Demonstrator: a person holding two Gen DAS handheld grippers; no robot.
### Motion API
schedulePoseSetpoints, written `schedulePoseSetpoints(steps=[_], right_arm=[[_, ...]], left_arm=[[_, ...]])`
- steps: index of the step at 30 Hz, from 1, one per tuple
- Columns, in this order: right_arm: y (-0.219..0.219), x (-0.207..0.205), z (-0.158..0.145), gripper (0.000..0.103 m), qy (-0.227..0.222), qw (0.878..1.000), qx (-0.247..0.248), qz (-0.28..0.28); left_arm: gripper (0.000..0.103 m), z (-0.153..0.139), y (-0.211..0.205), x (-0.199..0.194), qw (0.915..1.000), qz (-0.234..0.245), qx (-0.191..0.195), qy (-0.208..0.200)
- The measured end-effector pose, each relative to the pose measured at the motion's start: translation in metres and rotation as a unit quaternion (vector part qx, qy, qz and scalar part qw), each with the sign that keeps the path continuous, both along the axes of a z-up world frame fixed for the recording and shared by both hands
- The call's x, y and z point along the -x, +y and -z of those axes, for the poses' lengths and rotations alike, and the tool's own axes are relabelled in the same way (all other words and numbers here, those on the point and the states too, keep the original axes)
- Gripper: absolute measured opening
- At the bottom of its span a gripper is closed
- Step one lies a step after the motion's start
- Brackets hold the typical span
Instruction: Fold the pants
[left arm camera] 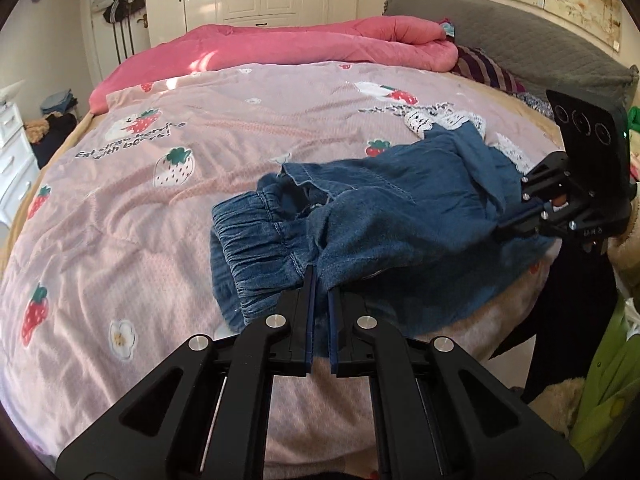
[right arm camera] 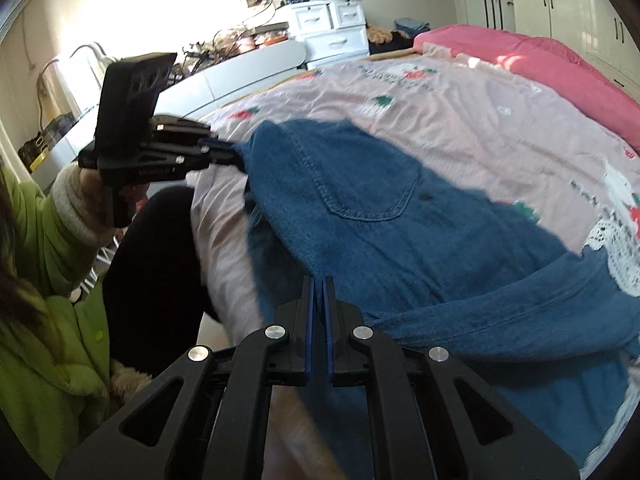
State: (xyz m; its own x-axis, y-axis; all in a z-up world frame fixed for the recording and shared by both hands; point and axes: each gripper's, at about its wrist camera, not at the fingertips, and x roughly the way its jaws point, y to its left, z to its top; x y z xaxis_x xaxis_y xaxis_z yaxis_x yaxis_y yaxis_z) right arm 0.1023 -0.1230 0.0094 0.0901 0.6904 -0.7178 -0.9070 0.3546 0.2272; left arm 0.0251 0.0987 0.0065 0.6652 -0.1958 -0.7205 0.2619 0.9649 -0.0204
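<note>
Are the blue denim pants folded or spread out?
Partly folded: the blue denim pants lie bunched on the pink strawberry-print quilt, one layer doubled over another, lace-trimmed cuffs uneven.

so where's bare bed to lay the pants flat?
Free: the strawberry sheet between the denim pants and the pink quilt, and leftward to the bed edge. Crowded: the near-right edge, where both hand-held grippers, left and right, clamp the pants.
</note>
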Motion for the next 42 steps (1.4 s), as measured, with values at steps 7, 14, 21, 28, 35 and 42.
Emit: schedulePoseSetpoints(steps=[7,14,21,28,35,42], right_arm=[[0.004,0.012,0.017,0.004,0.009,1.000,0.009,0.008],[0.010,0.017,0.032,0.007,0.010,0.999,0.032,0.021],[0.010,0.016,0.035,0.009,0.024,0.999,0.030,0.031],[0.013,0.020,0.029,0.026,0.025,0.999,0.016,0.025],[0.017,0.020,0.034,0.033,0.036,0.999,0.023,0.025],[0.021,0.025,0.032,0.043,0.030,0.999,0.033,0.017]], left_arm=[[0.000,0.007,0.000,0.005,0.9999,-0.003,-0.008,0.011],[0.002,0.017,0.003,0.006,0.9998,-0.005,-0.003,0.020],[0.006,0.014,0.007,0.010,0.9997,-0.008,0.008,0.021],[0.009,0.004,0.007,0.014,0.9997,-0.023,-0.005,0.001],[0.061,0.000,0.026,0.017,0.9975,-0.070,-0.010,0.001],[0.061,-0.035,0.023,0.017,0.9965,-0.067,0.032,-0.039]])
